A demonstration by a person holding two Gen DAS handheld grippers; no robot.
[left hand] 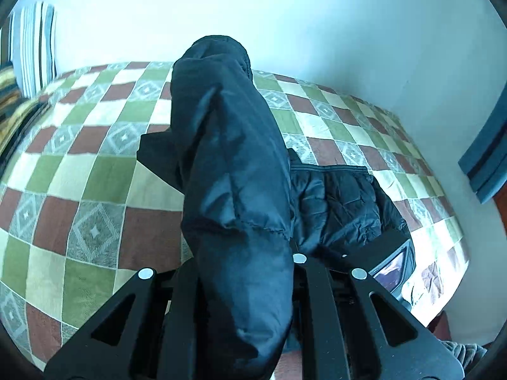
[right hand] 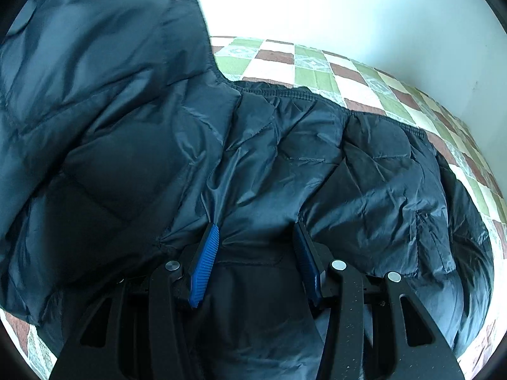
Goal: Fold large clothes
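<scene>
A dark navy puffer jacket (right hand: 317, 158) lies spread on a checked bedspread (left hand: 95, 158). My left gripper (left hand: 244, 266) is shut on one sleeve (left hand: 228, 145). The sleeve is lifted off the bed and drapes over the fingers, hiding the pads. The jacket body (left hand: 342, 202) lies below and to the right of it. In the right wrist view the raised sleeve (right hand: 79, 63) fills the upper left. My right gripper (right hand: 255, 237) stands half open, its blue pads (right hand: 204, 262) bare and its tips pushed down into the jacket body.
The bed stands against a pale wall (left hand: 285, 15). A striped pillow (left hand: 31, 47) sits at its far left corner. A blue curtain (left hand: 488, 158) hangs at the right. The bed's edge (left hand: 459, 269) runs close behind the jacket on the right.
</scene>
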